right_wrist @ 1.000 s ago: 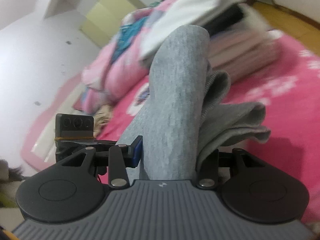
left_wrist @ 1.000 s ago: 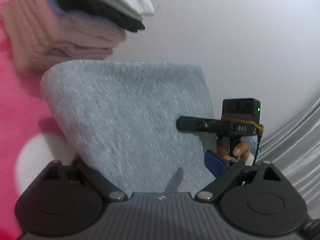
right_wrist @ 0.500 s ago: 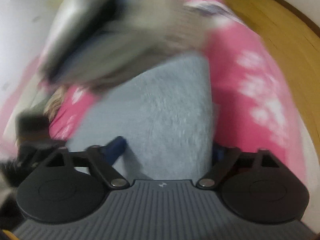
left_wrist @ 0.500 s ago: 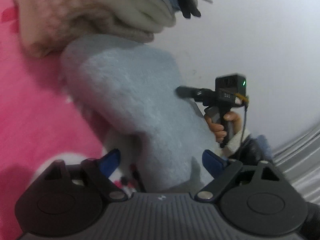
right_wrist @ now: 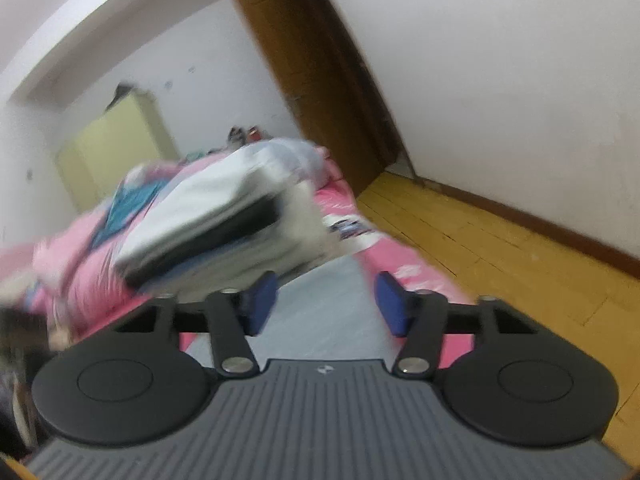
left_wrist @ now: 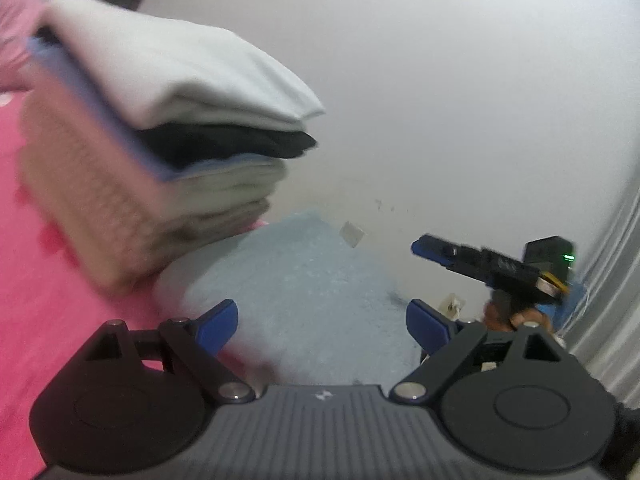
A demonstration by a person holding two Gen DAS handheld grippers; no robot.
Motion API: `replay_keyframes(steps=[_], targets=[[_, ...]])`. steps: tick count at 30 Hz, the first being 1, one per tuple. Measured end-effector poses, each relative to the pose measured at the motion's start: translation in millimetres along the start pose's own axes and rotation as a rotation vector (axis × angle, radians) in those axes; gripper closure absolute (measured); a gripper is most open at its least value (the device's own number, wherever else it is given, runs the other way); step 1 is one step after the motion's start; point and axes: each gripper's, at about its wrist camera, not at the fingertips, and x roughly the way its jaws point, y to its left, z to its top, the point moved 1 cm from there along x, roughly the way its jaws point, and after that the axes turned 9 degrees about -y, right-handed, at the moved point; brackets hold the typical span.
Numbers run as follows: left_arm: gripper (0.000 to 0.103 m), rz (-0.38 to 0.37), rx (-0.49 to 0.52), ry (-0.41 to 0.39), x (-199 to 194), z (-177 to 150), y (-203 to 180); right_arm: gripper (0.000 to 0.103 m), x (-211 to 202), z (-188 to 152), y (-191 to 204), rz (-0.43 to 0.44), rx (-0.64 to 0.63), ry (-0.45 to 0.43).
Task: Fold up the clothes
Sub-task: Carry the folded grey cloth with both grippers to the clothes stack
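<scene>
1. Both claws had let go of the grey garment (left_wrist: 304, 280) they were pinching a second earlier, and it had dropped flat onto the pink bedspread (left_wrist: 52, 312).
2. The left gripper (left_wrist: 322, 324) stood spread wide, blue pads (left_wrist: 218, 322) clear of the cloth, the garment lying just ahead between them.
3. The right gripper (right_wrist: 326, 304) was spread too, grey fabric (right_wrist: 320, 304) showing in its gap.
4. Just beyond, touching the garment, sat the folded stack (left_wrist: 160, 152), white piece on top.
5. Farther off: wooden floor (right_wrist: 500, 240) and yellow cabinet (right_wrist: 116, 140).
</scene>
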Motion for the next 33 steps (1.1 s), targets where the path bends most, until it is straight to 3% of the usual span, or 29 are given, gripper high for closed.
replay_keyframes(steps=[3, 6, 7, 10, 14, 17, 19, 20, 23, 26, 28, 31, 33], targets=[[0.012, 0.058, 0.103, 0.062, 39, -4, -2, 0.069, 1, -27, 37, 0.023, -0.087, 0.017], [0.013, 0.081, 0.155, 0.14, 65, -21, 10, 0.07, 9, -57, 45, -0.008, -0.163, 0.066], [0.012, 0.082, 0.176, 0.153, 71, -27, 14, 0.075, 9, -74, 48, -0.034, -0.247, 0.076], [0.011, 0.082, 0.253, 0.165, 79, -34, 11, 0.075, 4, -118, 59, -0.095, -0.502, 0.067], [0.01, 0.08, 0.232, 0.173, 80, -30, 11, 0.074, -1, -95, 69, -0.134, -0.429, 0.054], [0.009, 0.081, 0.25, 0.165, 82, -33, 11, 0.074, -19, -92, 89, -0.035, -0.443, -0.036], [0.006, 0.084, 0.254, 0.164, 72, -32, 8, 0.074, -21, -106, 102, 0.018, -0.497, 0.017], [0.005, 0.086, 0.259, 0.169, 71, -32, 6, 0.074, -17, -120, 104, 0.011, -0.536, 0.079], [0.005, 0.125, 0.293, 0.163, 65, -28, -7, 0.074, -21, -137, 102, -0.017, -0.59, 0.082], [0.008, 0.165, 0.331, 0.144, 54, -24, -20, 0.074, -27, -109, 103, -0.045, -0.58, 0.062], [0.007, 0.153, 0.362, 0.096, 41, -23, -36, 0.074, -28, -88, 96, -0.086, -0.578, 0.015], [0.005, 0.118, 0.431, 0.128, 42, -39, -59, 0.074, -16, -69, 76, -0.166, -0.558, -0.016], [0.005, 0.159, 0.483, 0.157, 49, -56, -65, 0.074, -3, -60, 66, -0.191, -0.58, -0.009]])
